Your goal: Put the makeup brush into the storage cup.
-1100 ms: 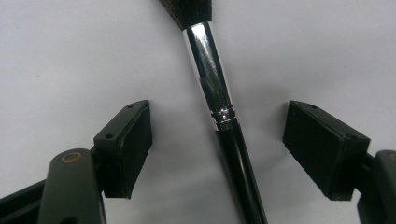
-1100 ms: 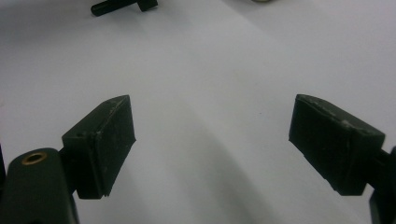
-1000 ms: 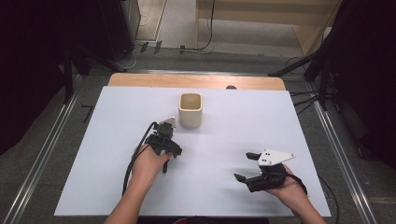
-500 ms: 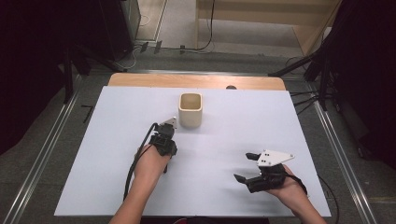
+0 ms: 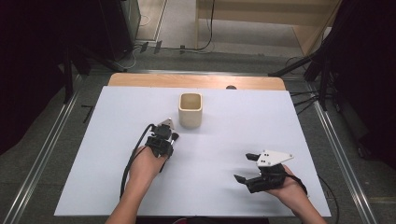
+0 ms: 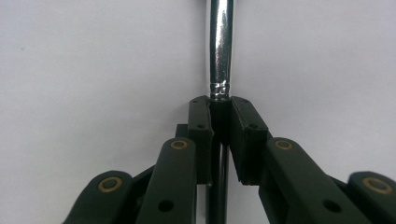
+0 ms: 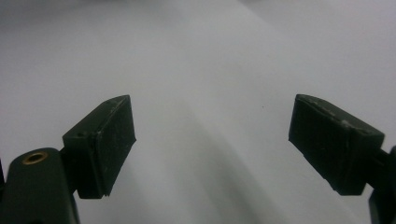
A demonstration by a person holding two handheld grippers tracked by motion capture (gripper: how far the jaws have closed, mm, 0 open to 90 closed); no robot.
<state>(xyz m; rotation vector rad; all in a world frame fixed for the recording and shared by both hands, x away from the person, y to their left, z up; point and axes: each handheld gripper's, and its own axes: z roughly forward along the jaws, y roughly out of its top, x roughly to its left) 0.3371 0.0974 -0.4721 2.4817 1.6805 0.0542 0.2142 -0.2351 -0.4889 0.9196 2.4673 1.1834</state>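
A slim tool with a shiny metal ferrule and a black handle lies on the white table sheet. My left gripper has just been closing and is now shut on it, the pads pressing the handle just below the ferrule. In the high view my left gripper points away from the person, below and left of a beige square cup. The tool's dark end sticks out beside it. My right gripper rests near the front right, open, with nothing between its pads.
The cup stands upright and looks empty, toward the back middle of the sheet. A wooden strip edges the table's far side. Metal rails run along both sides. Black cables trail from each gripper.
My left gripper's jaws have come together onto the slim tool, and the left hand has shifted slightly. The right hand and its gripper have stayed put.
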